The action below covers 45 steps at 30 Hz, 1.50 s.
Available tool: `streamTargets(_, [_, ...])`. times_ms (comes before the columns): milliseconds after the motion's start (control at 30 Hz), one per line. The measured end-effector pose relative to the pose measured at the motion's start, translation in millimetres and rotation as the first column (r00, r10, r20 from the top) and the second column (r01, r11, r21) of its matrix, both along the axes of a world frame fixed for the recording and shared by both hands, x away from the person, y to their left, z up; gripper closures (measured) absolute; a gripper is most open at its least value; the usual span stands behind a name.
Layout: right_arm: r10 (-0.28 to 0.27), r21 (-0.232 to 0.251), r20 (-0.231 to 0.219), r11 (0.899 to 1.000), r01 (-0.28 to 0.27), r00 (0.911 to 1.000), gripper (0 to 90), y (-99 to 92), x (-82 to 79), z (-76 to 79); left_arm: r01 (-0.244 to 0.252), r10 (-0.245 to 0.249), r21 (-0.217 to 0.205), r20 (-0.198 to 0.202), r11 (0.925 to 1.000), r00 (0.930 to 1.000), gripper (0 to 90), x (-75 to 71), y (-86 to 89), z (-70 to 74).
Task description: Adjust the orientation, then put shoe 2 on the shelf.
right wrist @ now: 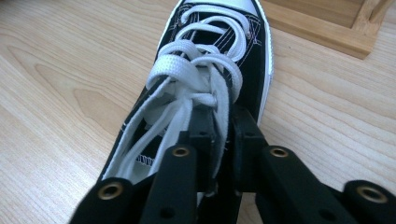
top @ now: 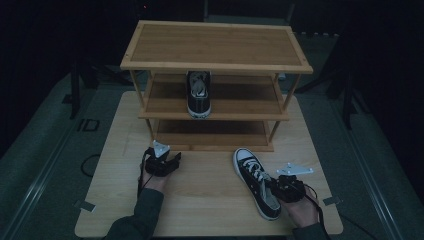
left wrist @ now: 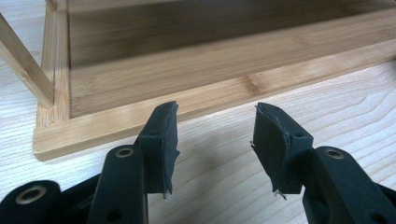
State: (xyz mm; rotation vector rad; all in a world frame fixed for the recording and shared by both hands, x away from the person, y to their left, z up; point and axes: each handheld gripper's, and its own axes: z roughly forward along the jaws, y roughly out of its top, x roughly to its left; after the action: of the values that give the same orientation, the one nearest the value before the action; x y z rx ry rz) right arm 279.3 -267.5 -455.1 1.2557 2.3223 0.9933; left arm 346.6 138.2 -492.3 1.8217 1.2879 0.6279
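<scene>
Black canvas sneaker (right wrist: 205, 84) with white woven laces sits right under my right claw (right wrist: 223, 140), jaws clamped on its side wall; left claw (left wrist: 215, 140) gapes over pale-grained worktop (left wrist: 327, 116) before bamboo rack (left wrist: 187, 79).

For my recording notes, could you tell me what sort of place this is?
Probably a dim recording studio, not a home: a wooden table bearing a bamboo shoe rack, dark stands around, and handheld grippers working a sneaker.

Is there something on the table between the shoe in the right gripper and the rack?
Nothing visible. The right gripper is shut on the side of the shoe, and bare table lies between its toe and the rack. The left gripper sits open off to the side.
</scene>
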Motion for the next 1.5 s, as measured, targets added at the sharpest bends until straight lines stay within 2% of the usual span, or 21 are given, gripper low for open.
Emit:
streamTargets(100, [-0.007,-0.001,-0.025,1.0,0.007,0.9997,87.7,0.8,1.8,1.7,-0.003,0.003,-0.001,-0.002,1.0,1.0,50.7,0.1,0.5,-0.1])
streamTargets(200, [0.009,-0.019,-0.045,1.0,-0.01,0.999,88.2,1.2,4.9,5.8,-0.002,0.002,0.001,-0.007,1.0,1.0,50.7,0.5,0.4,-0.6])
streamTargets(267, [0.012,-0.003,-0.045,1.0,-0.012,0.9989,88.3,0.3,6.0,6.8,-0.002,0.002,0.001,-0.008,1.0,1.0,50.7,0.6,0.4,-0.7])
streamTargets(300, [0.002,0.069,-0.06,0.998,0.003,0.9982,88.4,-4.6,7.9,6.7,-0.004,0.004,0.002,-0.009,1.0,1.0,50.7,1.0,1.2,-0.7])
streamTargets(333, [-0.001,0.1,-0.066,0.995,0.008,0.9978,88.4,-7.2,8.7,5.4,-0.006,0.006,-0.001,-0.009,1.0,0.9999,50.7,1.2,1.5,-0.9])
streamTargets(367, [-0.001,0.1,-0.066,0.995,0.008,0.9978,88.4,-7.2,8.7,5.4,-0.006,0.006,-0.001,-0.009,1.0,0.9999,50.7,1.2,1.5,-0.9])
streamTargets(400, [-0.014,0.142,-0.081,0.99,0.025,0.9966,88.5,-10.4,8.7,4.2,-0.008,0.008,-0.001,-0.011,1.0,0.9999,50.7,1.6,2.5,-1.0])
streamTargets(500, [-0.027,0.157,-0.076,0.987,0.038,0.9967,88.5,-8.7,7.3,5.4,-0.012,0.012,-0.001,-0.012,0.9999,0.9999,50.7,2.3,3.8,-0.9])
streamTargets(600, [-0.021,0.176,-0.075,0.984,0.034,0.9969,88.5,-5.7,6.6,6.6,-0.013,0.013,-0.003,-0.012,0.9999,0.9998,50.7,2.8,4.5,-0.9])
streamTargets(667, [-0.014,0.21,-0.082,0.977,0.031,0.9965,88.5,-2.1,6.2,7.4,-0.016,0.016,-0.004,-0.014,0.9999,0.9998,50.7,2.8,5.1,-0.9])
streamTargets(800, [0.009,0.23,-0.091,0.973,0.012,0.9959,88.4,2.5,5.3,9.4,-0.018,0.018,-0.006,-0.013,0.9998,0.9998,50.7,2.5,5.4,-0.6])
streamTargets(1133, [0.02,0.265,-0.069,0.964,-0.001,0.9974,88.4,6.2,0.5,20.2,-0.021,0.021,-0.014,-0.015,0.9997,0.9997,50.7,2.7,6.5,-0.8])
streamTargets(1167, [0.027,0.277,-0.057,0.961,-0.01,0.998,88.4,6.0,-1.0,26.4,-0.022,0.022,-0.014,-0.017,0.9997,0.9996,50.7,2.4,6.6,-1.3])
streamTargets(1400, [0.062,0.325,-0.023,0.944,-0.051,0.9978,88.4,3.7,-4.0,42.9,-0.026,0.026,-0.012,-0.017,0.9996,0.9995,50.7,2.4,7.4,-0.9])
streamTargets(1500, [0.072,0.331,-0.006,0.941,-0.066,0.9974,88.4,3.7,-5.4,50.4,-0.035,0.034,-0.018,-0.017,0.9992,0.9993,50.7,1.8,9.1,-0.5])
